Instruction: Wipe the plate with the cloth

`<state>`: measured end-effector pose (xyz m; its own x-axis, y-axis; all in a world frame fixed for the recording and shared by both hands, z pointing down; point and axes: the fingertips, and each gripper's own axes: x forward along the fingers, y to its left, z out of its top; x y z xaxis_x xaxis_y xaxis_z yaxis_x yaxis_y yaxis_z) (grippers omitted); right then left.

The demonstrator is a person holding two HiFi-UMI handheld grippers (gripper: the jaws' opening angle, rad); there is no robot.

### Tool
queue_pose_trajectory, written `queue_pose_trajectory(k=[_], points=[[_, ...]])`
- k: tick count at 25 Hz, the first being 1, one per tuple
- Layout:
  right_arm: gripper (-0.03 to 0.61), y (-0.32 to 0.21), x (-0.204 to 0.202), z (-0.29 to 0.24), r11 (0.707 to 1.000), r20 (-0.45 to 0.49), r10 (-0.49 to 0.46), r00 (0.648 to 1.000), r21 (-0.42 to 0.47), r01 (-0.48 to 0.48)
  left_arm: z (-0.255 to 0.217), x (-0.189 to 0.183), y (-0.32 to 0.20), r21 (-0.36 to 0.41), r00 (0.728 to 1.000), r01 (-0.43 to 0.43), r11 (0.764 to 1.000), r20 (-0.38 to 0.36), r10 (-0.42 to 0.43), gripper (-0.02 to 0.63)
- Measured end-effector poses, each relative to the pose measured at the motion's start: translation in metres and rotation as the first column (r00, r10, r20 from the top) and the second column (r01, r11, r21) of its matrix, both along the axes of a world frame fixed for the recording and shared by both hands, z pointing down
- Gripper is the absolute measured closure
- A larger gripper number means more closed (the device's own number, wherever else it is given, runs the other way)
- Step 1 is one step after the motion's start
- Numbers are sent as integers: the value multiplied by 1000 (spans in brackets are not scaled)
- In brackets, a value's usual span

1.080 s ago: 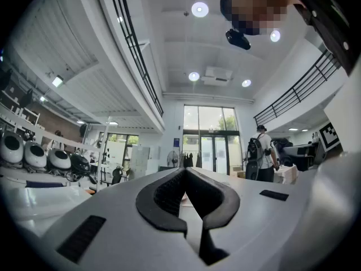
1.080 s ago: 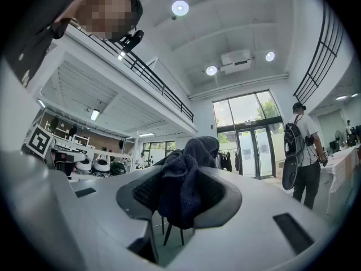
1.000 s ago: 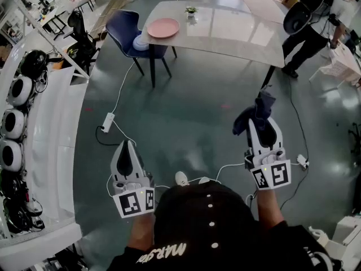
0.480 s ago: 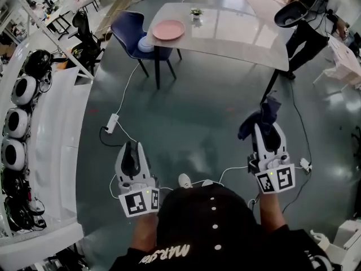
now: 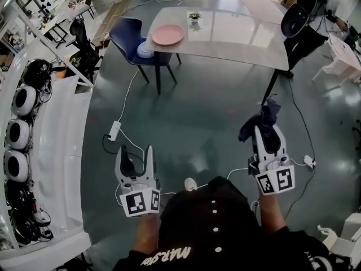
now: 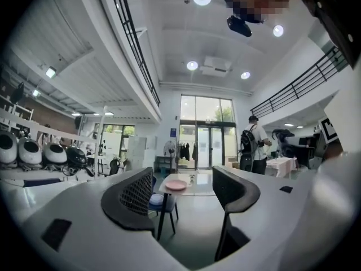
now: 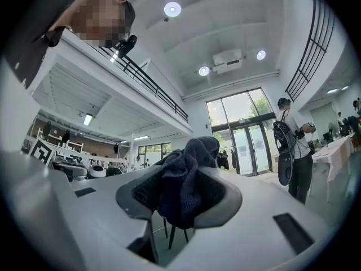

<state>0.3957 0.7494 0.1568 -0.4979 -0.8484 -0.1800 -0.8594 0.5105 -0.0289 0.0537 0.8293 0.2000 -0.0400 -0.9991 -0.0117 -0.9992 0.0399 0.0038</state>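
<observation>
The right claw [image 5: 266, 129] was clamped on the dark cloth [image 5: 264, 110], which bunched between its jaws and stuck out past the tips, at the lower right of the head view. The left claw [image 5: 136, 153], at the lower left, had just been opening. Its jaws stood wide apart with nothing held between them. Both claws pointed up the frame, side by side and well apart from each other.

The pink plate [image 5: 168, 35] lay in the upper part of the frame, a little left of centre, on the near left corner of the pale tabletop [image 5: 237, 38], near the blue chair [image 5: 125, 34]. It was well apart from both claws, with open floor [image 5: 197, 112] between. From the cloth-bearing right claw the plate lay ahead and off to the left. From the left claw it lay almost straight ahead, and the left gripper view showed it in the gap between that claw's jaws. Being round, the plate offered no long axis to line up with. By my reading the left claw was the more squarely aimed at it, so the coming move would call for closing on the tabletop and carrying the cloth leftward to the plate
</observation>
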Motion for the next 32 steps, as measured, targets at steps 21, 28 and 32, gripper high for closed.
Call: queue_pose_trajectory(k=[21,28,32], points=[[440,-98,-45,22,999,12,-29,1000,-37,29,17,-40,-82,-52,999,35,998,8,-34,291],[440,-173,-53,18,998,-17,-67,998,-20,66,15,-38,-146,-67,997,70,995,25,-68,293],[440,-209,-55,14,996,-45,-95,994,-4,94,10,-32,-182,-53,997,75,996,10,-75,293]])
